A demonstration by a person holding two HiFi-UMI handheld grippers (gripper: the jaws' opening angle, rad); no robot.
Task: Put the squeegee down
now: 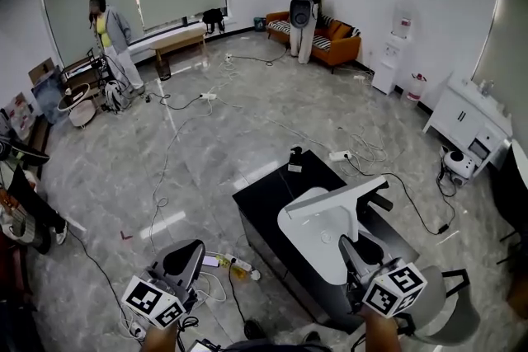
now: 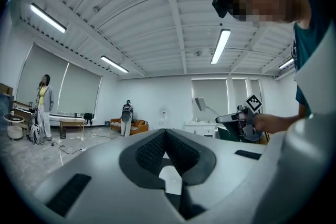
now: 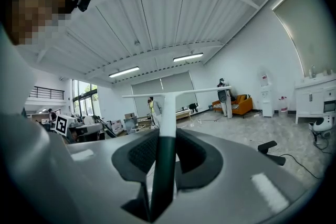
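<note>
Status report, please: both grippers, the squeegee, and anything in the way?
Left gripper shut, empty. Right gripper shut on squeegee handle, blade forward. Black table lies under it in head view; small dark object at far corner.

Grey left tool (image 1: pixel 188 255) — black-white marker cube (image 1: pixel 153 301)

The squeegee (image 3: pixel 166 113) is T-shaped, white with a dark handle. The right gripper's (image 3: pixel 164 162) jaws clamp that handle, holding the thin blade crosswise and raised over the black tabletop (image 1: pixel 264 198).
</note>
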